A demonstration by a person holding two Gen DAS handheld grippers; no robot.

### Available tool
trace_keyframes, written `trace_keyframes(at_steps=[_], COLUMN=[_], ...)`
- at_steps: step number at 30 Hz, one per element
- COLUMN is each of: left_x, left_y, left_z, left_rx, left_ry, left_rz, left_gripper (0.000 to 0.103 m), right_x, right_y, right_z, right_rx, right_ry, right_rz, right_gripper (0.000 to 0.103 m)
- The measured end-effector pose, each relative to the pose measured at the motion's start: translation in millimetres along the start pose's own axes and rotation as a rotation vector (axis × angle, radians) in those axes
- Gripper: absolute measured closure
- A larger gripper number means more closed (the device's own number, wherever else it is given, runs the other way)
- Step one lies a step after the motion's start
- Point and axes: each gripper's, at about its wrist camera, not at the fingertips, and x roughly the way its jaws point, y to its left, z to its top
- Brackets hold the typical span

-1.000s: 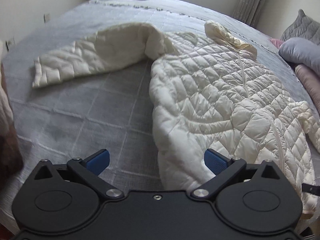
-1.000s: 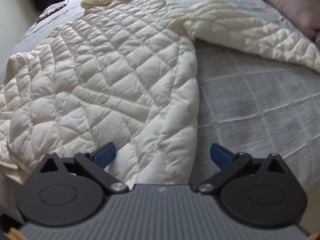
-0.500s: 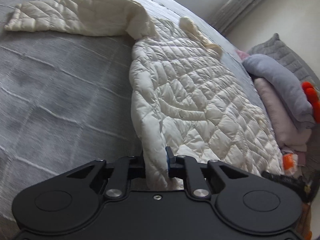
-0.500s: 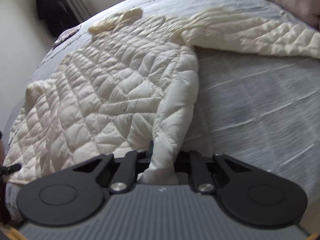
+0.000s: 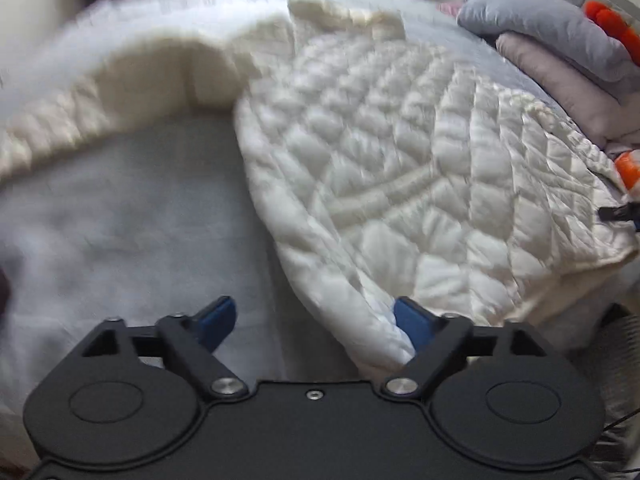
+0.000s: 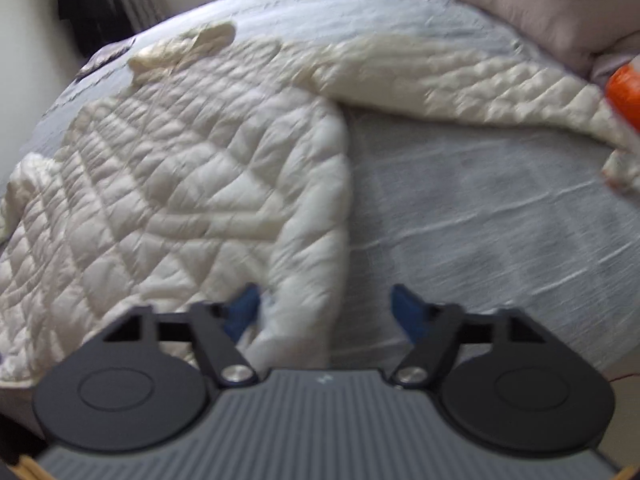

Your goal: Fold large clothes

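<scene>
Cream quilted jacket [image 5: 400,168] flat on grey bedspread [image 5: 120,216], hem toward both cameras, collar at far end.

Long axis running away from grippers; sleeves [image 6: 460,80] spread sideways across bed. Left gripper [image 5: 316,320] spread wide, hem corner lying between fingers against right pad, not pinched. Right gripper [image 6: 326,312] likewise spread, hem edge loose beside left pad. Pillows [image 5: 560,48] stacked at right.
</scene>
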Motion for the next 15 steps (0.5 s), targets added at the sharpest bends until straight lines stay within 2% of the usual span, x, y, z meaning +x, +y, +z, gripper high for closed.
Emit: trace_keyframes(at_steps=[3, 5, 8, 11, 13, 15], left_x=[-9, -7, 3, 24, 41, 61], left_y=[-2, -3, -25, -52, -67, -79], left_z=[17, 28, 48, 64, 73, 81], left_rx=[0.029, 0.023, 0.047, 0.099, 0.122, 0.156], left_ry=[-0.078, -0.107, -0.127, -0.153, -0.181, -0.208], left_rz=[0.037, 0.033, 0.009, -0.071, -0.148, -0.229], left_gripper=[0.013, 0.012, 0.012, 0.012, 0.012, 0.012], right_x=[-7, -2, 16, 46, 67, 80], right_y=[-31, -59, -107, -147, -165, -174], right_z=[12, 23, 39, 52, 58, 63], right_rx=[0.116, 0.228, 0.400, 0.547, 0.615, 0.650], right_ry=[-0.066, -0.111, -0.168, -0.185, -0.176, -0.222], right_rz=[0.018, 0.013, 0.010, 0.003, -0.020, -0.032], right_gripper=[0.008, 0.008, 0.008, 0.008, 0.015, 0.023])
